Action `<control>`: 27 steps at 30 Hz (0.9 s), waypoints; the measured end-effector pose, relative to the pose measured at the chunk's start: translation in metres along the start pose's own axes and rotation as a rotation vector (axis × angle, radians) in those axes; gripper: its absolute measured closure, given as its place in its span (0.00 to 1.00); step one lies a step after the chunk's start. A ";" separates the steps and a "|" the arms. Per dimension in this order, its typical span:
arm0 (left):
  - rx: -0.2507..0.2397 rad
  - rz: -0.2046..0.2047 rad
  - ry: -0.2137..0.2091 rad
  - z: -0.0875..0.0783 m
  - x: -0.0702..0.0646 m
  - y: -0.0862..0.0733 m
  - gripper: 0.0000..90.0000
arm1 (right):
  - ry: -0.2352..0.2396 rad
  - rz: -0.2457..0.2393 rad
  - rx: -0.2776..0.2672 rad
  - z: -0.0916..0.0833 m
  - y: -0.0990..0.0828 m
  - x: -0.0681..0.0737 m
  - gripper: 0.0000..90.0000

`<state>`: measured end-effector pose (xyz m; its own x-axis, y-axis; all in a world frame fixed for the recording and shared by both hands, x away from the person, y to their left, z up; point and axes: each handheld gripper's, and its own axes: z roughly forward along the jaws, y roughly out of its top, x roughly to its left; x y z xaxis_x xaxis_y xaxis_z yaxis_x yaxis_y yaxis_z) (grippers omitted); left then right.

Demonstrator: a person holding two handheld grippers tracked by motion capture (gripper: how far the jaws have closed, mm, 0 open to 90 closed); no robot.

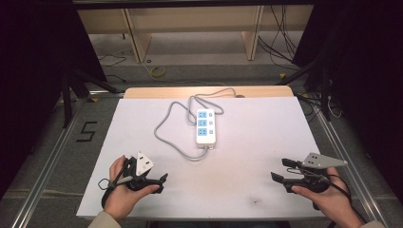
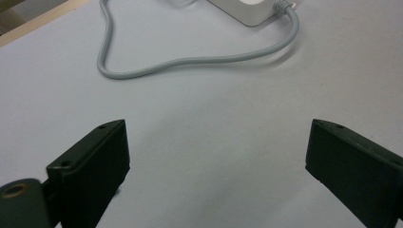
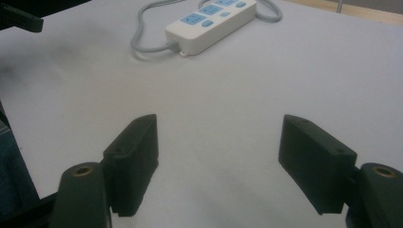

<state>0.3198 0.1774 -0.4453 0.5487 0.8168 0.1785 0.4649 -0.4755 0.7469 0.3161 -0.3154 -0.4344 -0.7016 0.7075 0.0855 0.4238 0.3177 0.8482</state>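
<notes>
A white sheet covers the light wooden desk. Behind its far edge stand pale wooden shelf units amid loose cables on the grey floor.

Two black blocky jaws of the right gripper rising from bottom edge, spread wide, nothing btwn them but bare white tabletop. Brass-ringed screw holes at each jaw base. Further off, upper centre: white plastic power strip w/ blue sockets, lying flat, angled toward top right. Grey round cable leaving strip's near end, looping round to left & back up; another loop past far end. Dark tip of left gripper at top-left corner, well apart from strip.
</notes>
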 end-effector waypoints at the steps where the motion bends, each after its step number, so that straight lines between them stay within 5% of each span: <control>1: 0.002 0.001 -0.002 0.000 -0.001 0.000 0.08 | 0.000 -0.003 -0.001 0.000 0.000 0.001 0.35; 9: 0.006 0.003 0.013 0.000 -0.002 0.000 0.09 | -0.014 -0.006 0.001 0.001 0.002 -0.001 0.48; 17: 0.011 -0.001 0.010 0.003 -0.002 0.001 0.10 | -0.032 -0.045 0.017 0.004 0.009 -0.005 0.77; 27: 0.009 0.014 0.000 0.003 -0.004 0.001 0.11 | -0.064 -0.079 0.021 0.016 0.021 -0.004 0.99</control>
<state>0.3204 0.1722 -0.4473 0.5550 0.8100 0.1894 0.4633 -0.4901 0.7384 0.3372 -0.3016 -0.4258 -0.6954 0.7185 -0.0150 0.3813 0.3865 0.8398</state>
